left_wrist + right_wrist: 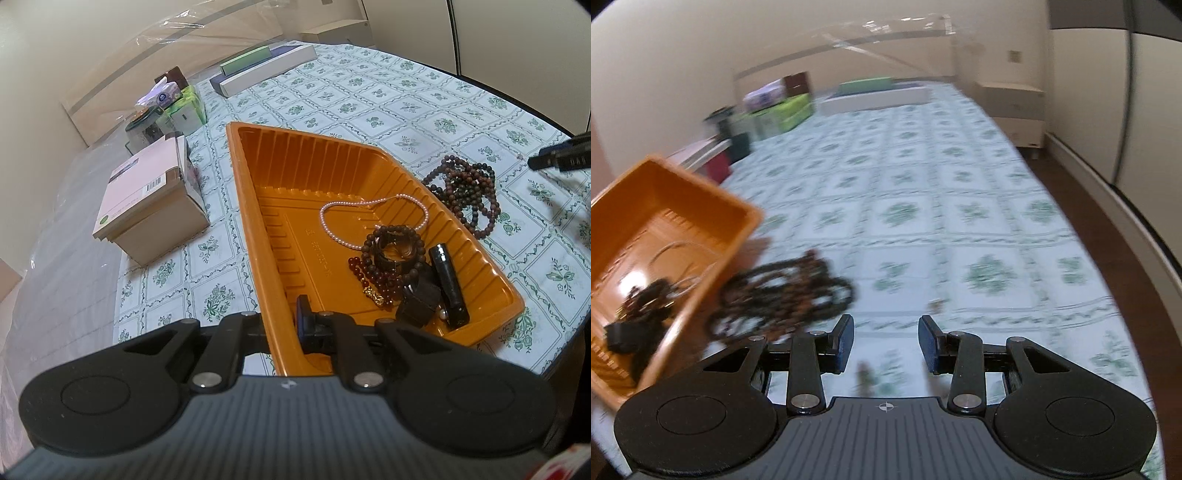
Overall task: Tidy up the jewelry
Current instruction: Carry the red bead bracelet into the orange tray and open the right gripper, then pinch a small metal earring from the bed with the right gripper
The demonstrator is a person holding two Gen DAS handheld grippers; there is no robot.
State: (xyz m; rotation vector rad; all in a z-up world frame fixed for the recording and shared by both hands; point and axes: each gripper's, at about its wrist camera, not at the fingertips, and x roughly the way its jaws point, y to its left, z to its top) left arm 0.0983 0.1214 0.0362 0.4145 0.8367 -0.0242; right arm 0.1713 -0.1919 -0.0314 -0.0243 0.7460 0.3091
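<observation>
Two claws at work: the left claw [284,325] clamps the orange tray's [251,221] near rim, while the right claw [886,343] hangs open, empty, above the desk [960,184] beside dark bead strands [783,295] just outside the tray.

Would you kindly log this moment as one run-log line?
left tongs: shut on orange tray wall | right tongs: open, empty | dark bead strands: on tablecloth beside tray
</observation>
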